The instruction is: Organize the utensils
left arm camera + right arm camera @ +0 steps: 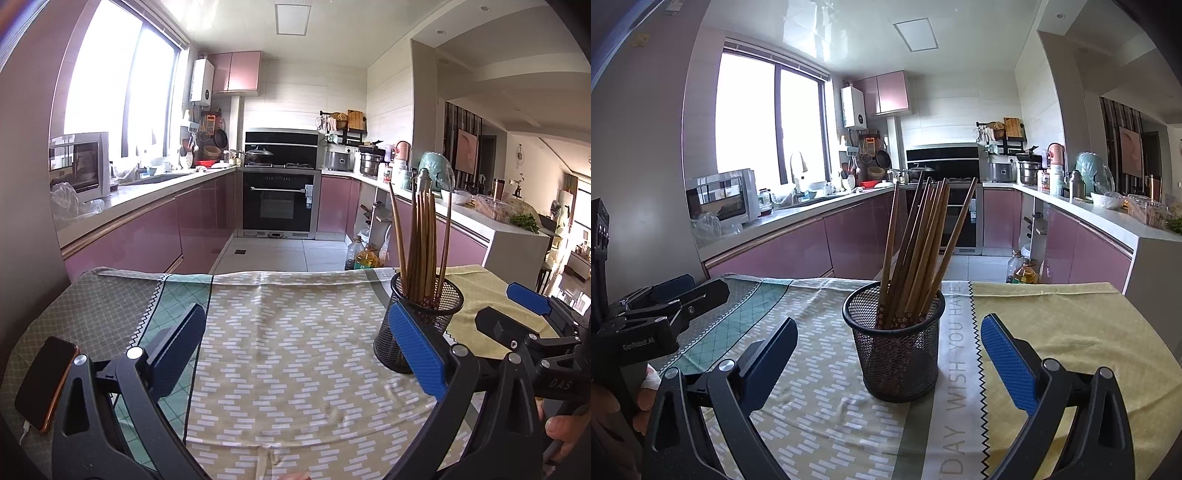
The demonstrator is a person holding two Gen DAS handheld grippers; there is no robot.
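Observation:
A black mesh holder (894,343) stands upright on the table cloth (820,387) with several brown chopsticks (916,251) standing in it. My right gripper (888,354) is open and empty, its blue fingers either side of the holder's near face, not touching it. My left gripper (295,350) is open and empty over the cloth; its right finger (417,350) overlaps the holder (421,325) in that view. The chopsticks (421,243) rise above it. The right gripper also shows at the right edge (528,299), and the left gripper at the left edge (665,306).
A phone (44,384) with an orange case lies at the table's left near edge. Beyond the table's far edge are the kitchen floor, pink cabinets, an oven (279,203) and oil bottles (364,254). A white counter (1156,240) stands at the right.

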